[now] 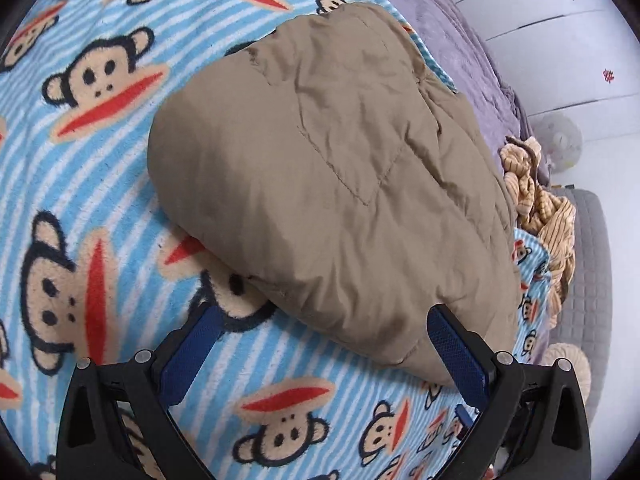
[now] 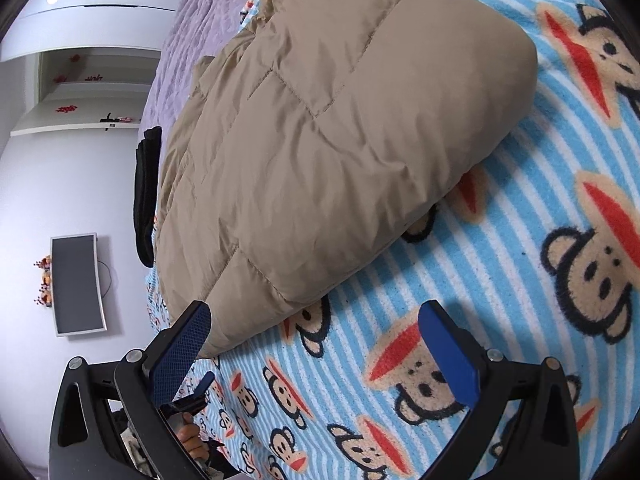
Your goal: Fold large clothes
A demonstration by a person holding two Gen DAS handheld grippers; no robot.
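A tan padded jacket lies folded into a thick bundle on a blue striped blanket with monkey faces. My left gripper is open just in front of the bundle's near edge, which bulges between its blue pads without being pressed. In the right wrist view the same jacket fills the upper middle. My right gripper is wide open over the blanket; its left pad sits beside the jacket's near corner and nothing is gripped.
A purple bedspread lies beyond the blanket, with a tan ribbed garment heaped at its edge. A black item lies at the bed's side. White cabinets and a wall screen stand past the bed.
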